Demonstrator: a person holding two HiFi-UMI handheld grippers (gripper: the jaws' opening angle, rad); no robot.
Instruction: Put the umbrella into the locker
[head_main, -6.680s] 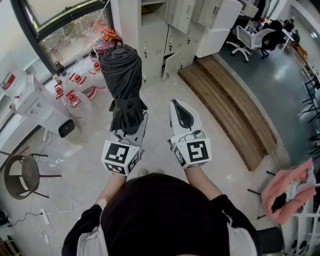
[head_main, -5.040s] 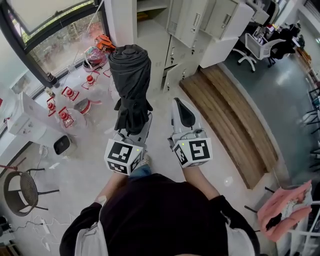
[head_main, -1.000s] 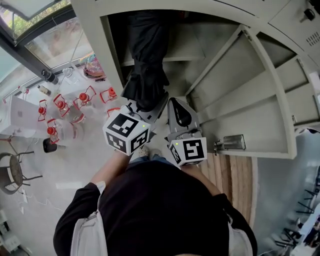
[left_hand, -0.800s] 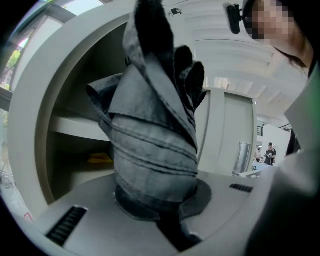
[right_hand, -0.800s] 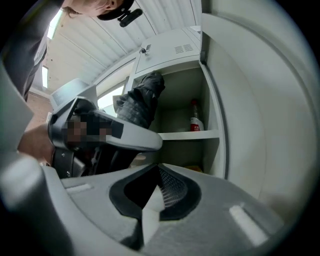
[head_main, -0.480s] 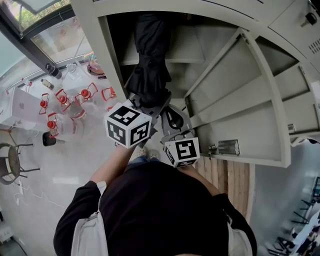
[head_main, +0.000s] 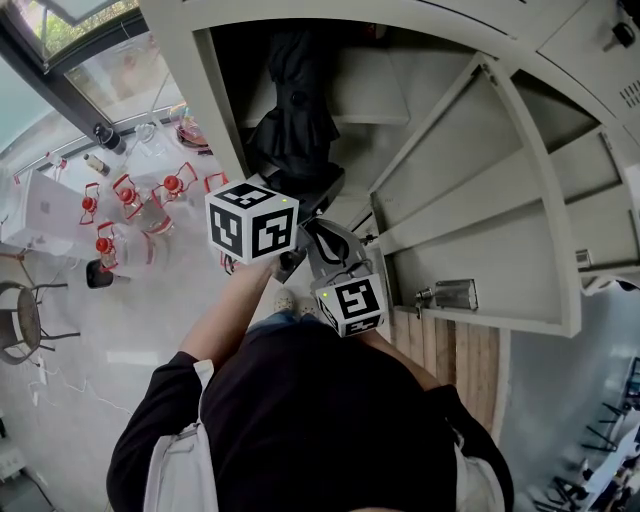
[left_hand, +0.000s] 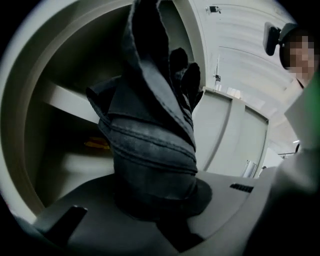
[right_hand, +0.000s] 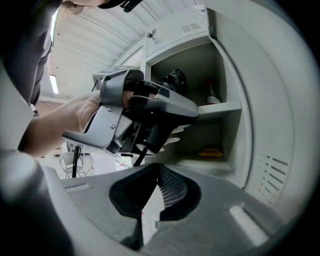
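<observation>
A black folded umbrella (head_main: 290, 110) reaches into the open locker compartment (head_main: 370, 95), its top end deep in the shadow under the shelf. My left gripper (head_main: 312, 192) is shut on the umbrella's lower end. In the left gripper view the gathered fabric of the umbrella (left_hand: 150, 135) fills the space between the jaws of the left gripper (left_hand: 155, 200). My right gripper (head_main: 318, 240) hangs lower, just under the left one, shut and holding nothing. The right gripper view looks over the closed right gripper (right_hand: 150, 185) at the left gripper (right_hand: 135, 115) and the umbrella (right_hand: 175, 80) inside the locker.
The locker door (head_main: 480, 200) stands swung open on the right, with a metal handle (head_main: 450, 295). Inside are a shelf (right_hand: 220, 107), a small bottle (right_hand: 212, 97) and a yellow item (right_hand: 210, 151). Red-capped jugs (head_main: 130, 200) and a chair (head_main: 30, 330) stand on the floor at left.
My right gripper has sunk and drawn back toward the person. The left gripper has rolled, turning its marker cube, and edged the umbrella a little further into the locker.
</observation>
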